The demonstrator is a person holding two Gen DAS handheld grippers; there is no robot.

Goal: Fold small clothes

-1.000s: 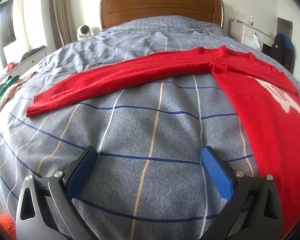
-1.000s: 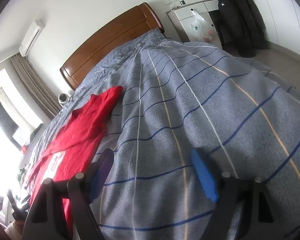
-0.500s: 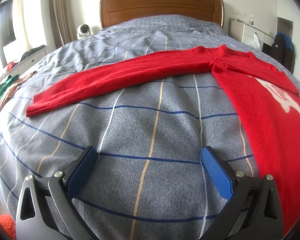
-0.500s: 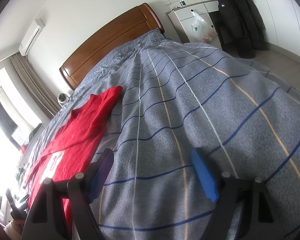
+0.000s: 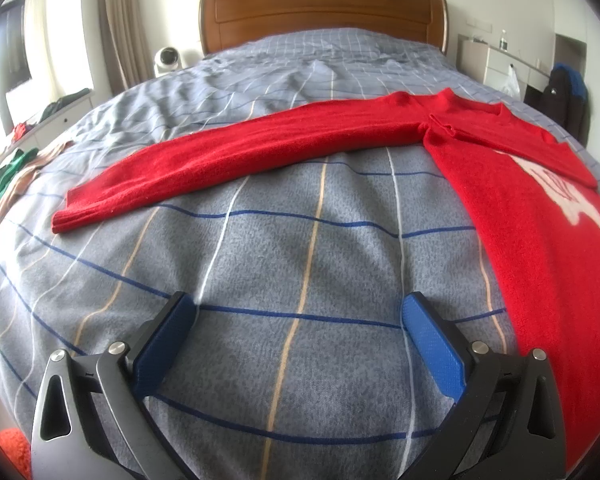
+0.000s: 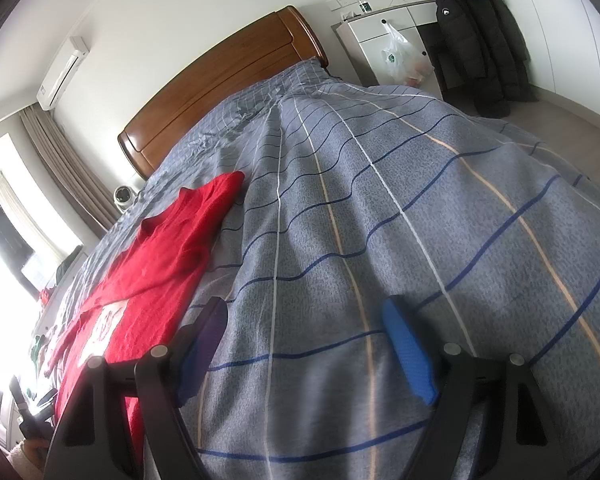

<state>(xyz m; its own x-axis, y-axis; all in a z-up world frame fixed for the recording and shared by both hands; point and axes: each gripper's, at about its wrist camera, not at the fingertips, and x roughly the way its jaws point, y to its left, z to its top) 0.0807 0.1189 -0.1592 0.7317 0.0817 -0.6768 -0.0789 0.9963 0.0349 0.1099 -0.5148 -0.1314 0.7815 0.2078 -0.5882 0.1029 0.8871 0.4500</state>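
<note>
A red knit sweater (image 5: 532, 208) with a white print lies flat on the grey checked bedspread (image 5: 300, 264). Its left sleeve (image 5: 236, 160) stretches out to the left, cuff at the far left. Its right sleeve lies folded across the chest. My left gripper (image 5: 298, 316) is open and empty, low over the bedspread, below the sleeve and left of the body. In the right wrist view the sweater (image 6: 156, 268) lies at the left. My right gripper (image 6: 304, 328) is open and empty over bare bedspread to the sweater's right.
A wooden headboard (image 5: 320, 8) stands at the far end. A white cabinet with a hanging bag (image 6: 396, 56) and dark coats (image 6: 480, 40) stand right of the bed. Other clothes (image 5: 8, 168) lie at the bed's left edge.
</note>
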